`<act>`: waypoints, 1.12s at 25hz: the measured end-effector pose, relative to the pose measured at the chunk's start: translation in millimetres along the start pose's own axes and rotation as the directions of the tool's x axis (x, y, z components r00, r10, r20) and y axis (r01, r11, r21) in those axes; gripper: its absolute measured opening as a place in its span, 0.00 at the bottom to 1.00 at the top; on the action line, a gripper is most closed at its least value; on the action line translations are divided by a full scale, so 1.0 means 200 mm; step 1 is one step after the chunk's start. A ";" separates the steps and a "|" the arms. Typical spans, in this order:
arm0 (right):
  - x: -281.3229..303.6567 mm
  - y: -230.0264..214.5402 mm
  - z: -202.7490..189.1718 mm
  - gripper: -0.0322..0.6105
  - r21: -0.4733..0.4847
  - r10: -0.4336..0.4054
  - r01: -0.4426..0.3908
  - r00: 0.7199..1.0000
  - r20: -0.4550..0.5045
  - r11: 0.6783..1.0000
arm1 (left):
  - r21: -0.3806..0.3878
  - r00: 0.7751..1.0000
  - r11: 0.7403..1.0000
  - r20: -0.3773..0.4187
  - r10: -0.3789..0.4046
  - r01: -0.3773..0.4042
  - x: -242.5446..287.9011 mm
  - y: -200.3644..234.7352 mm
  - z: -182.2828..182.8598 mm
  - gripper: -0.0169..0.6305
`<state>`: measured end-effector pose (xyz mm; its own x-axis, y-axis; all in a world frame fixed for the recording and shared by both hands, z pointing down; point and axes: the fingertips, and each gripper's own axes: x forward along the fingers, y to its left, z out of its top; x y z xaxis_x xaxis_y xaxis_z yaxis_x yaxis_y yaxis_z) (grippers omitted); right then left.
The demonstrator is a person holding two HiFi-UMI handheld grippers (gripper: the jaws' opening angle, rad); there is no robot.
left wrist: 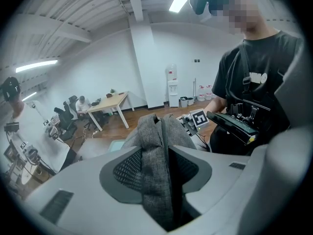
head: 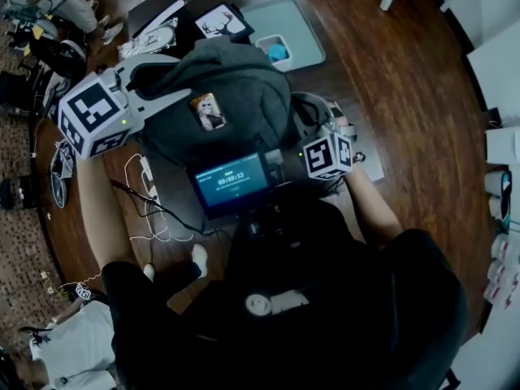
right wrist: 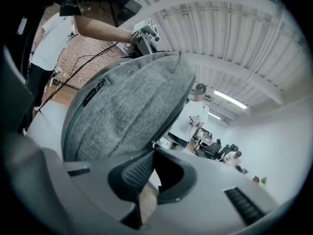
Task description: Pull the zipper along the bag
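A grey fabric backpack (head: 236, 104) lies on the dark table, a small picture patch on its front. My left gripper (head: 175, 78) is at the bag's top left. In the left gripper view it (left wrist: 159, 180) is shut on a raised fold of the bag's cloth (left wrist: 161, 136). My right gripper (head: 323, 124) is at the bag's right side. The right gripper view has the jaws (right wrist: 152, 148) closed together at the bag's edge, pinching the small metal zipper pull (right wrist: 152, 144). The bag's side (right wrist: 127, 106) bulges above them, and a zipper line (right wrist: 90, 97) runs along it.
A grey tray (head: 305, 27) holding a blue thing stands behind the bag, next to a card with a deer drawing (head: 221, 23). White cables (head: 150, 210) trail over the table's left front. A lit screen (head: 231, 181) sits at my chest. Other people sit at a far desk (left wrist: 105, 104).
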<state>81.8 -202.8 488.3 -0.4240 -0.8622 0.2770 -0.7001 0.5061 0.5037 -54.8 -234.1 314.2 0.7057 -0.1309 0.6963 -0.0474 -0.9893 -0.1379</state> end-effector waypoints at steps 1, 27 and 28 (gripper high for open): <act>-0.01 -0.01 0.01 0.09 0.004 -0.005 0.005 1.000 0.003 1.000 | 0.002 1.000 1.000 0.002 -0.002 0.002 0.00 0.00 0.00 0.29; -0.10 -0.23 0.27 0.09 0.042 -0.018 0.016 0.998 0.057 0.999 | 0.061 0.998 0.998 0.059 0.008 -0.012 0.01 -0.04 0.04 0.32; -0.10 -0.23 0.26 0.09 0.049 -0.002 0.000 0.998 0.057 0.999 | 0.063 0.998 0.998 0.062 0.010 -0.014 0.01 -0.04 0.03 0.32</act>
<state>92.5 -208.1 416.2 -0.4543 -0.8610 0.2288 -0.7274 0.5068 0.4627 -48.5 -226.6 312.3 0.7478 -0.1365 0.6498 -0.0123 -0.9813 -0.1920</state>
